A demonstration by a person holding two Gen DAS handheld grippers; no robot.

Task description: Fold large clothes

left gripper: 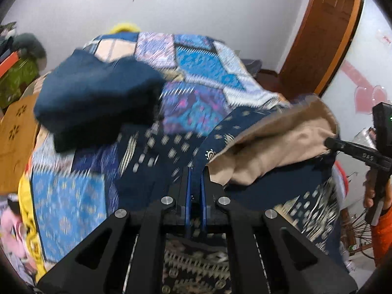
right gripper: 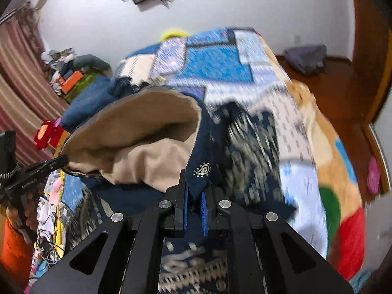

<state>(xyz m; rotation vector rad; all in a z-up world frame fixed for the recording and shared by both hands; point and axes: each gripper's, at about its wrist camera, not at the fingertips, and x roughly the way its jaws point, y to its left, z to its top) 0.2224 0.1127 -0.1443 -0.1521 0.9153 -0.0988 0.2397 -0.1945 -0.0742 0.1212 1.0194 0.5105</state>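
Both tongs clamped on the navy garment, held up over the bed.

L to R: we saw a folded dark blue cloth [left gripper: 95, 98] lying on the patchwork bedspread [left gripper: 203, 63]. Our left tongs [left gripper: 195, 171] were clenched on the navy patterned garment [left gripper: 220, 134] w/ tan lining [left gripper: 276, 142] showing. Our right tongs [right gripper: 195, 191] were pinched shut on the garment's paisley edge [right gripper: 202, 169]; the tan inside bulged between the 2 grips. Fabric hung raised above the bed, pics blurred. Wooden door [left gripper: 328, 31] stood at far R.
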